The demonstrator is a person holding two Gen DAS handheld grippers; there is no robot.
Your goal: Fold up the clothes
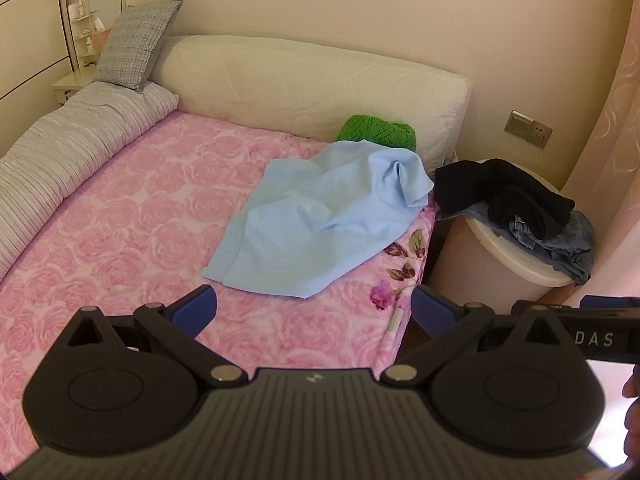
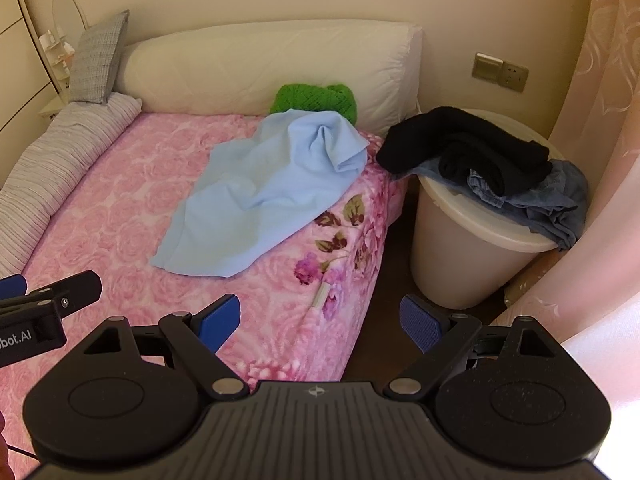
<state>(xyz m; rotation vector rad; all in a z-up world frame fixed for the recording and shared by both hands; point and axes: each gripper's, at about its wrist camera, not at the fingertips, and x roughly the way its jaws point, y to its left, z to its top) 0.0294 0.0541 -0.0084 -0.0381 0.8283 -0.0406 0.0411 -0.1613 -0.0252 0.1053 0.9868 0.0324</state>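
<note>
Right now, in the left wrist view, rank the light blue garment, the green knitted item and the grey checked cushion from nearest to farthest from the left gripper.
1. Light blue garment: crumpled on the pink bedspread, just ahead of the open left gripper.
2. Green knitted item: behind the blue garment, against the white headboard cushion.
3. Grey checked cushion: far left corner, propped upright.

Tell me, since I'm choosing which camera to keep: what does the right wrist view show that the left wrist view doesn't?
Only the right wrist view shows the bin's full side down to the dark floor. Only the left wrist view shows more of the striped duvet. Both show the light blue garment crumpled on the pink bedspread, the green knit, and both claws open and empty.
</note>
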